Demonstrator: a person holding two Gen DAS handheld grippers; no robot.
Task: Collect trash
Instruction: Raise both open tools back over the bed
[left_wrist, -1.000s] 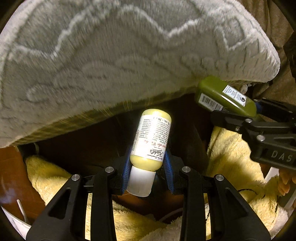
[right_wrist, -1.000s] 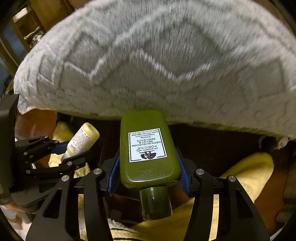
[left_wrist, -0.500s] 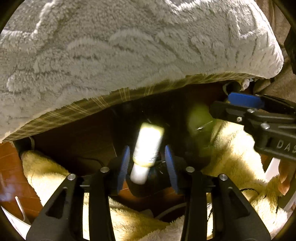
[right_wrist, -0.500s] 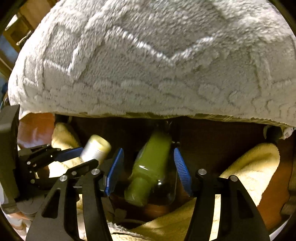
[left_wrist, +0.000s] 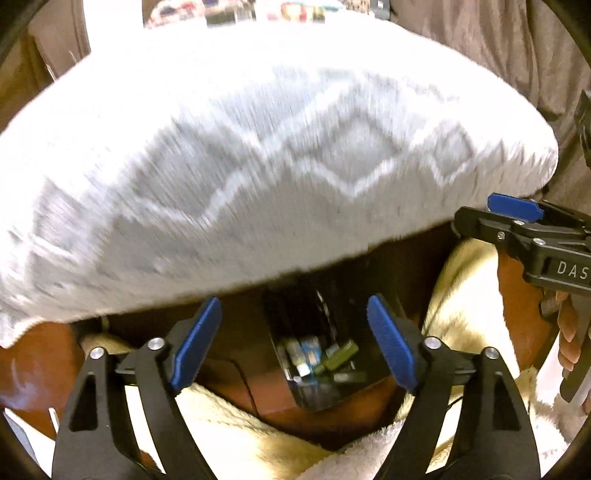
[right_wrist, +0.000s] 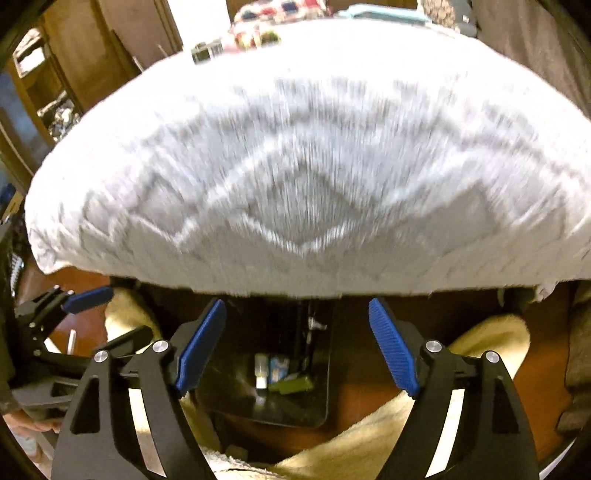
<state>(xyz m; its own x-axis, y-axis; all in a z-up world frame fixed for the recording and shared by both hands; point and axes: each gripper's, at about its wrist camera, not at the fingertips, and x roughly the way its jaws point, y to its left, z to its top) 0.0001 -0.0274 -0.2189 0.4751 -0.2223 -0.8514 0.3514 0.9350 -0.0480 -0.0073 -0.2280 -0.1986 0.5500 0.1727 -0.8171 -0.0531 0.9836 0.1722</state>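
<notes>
My left gripper (left_wrist: 293, 345) and right gripper (right_wrist: 297, 345) have just been opening, empty; both bottles lie in the black bin (right_wrist: 229, 391) on the brown floor (left_wrist: 35, 365) beneath a grey blanket (left_wrist: 258, 155).

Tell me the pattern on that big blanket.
Grey blanket with white zigzag lines; clearest in the right wrist view.

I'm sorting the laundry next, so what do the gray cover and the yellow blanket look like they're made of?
Gray cover: looks like plush, tufted fabric, matte, with a raised pale zigzag pattern; motion blur hides the weave. Yellow blanket: seems fleece or terry, fuzzy nap, soft folds, no sheen.
</notes>
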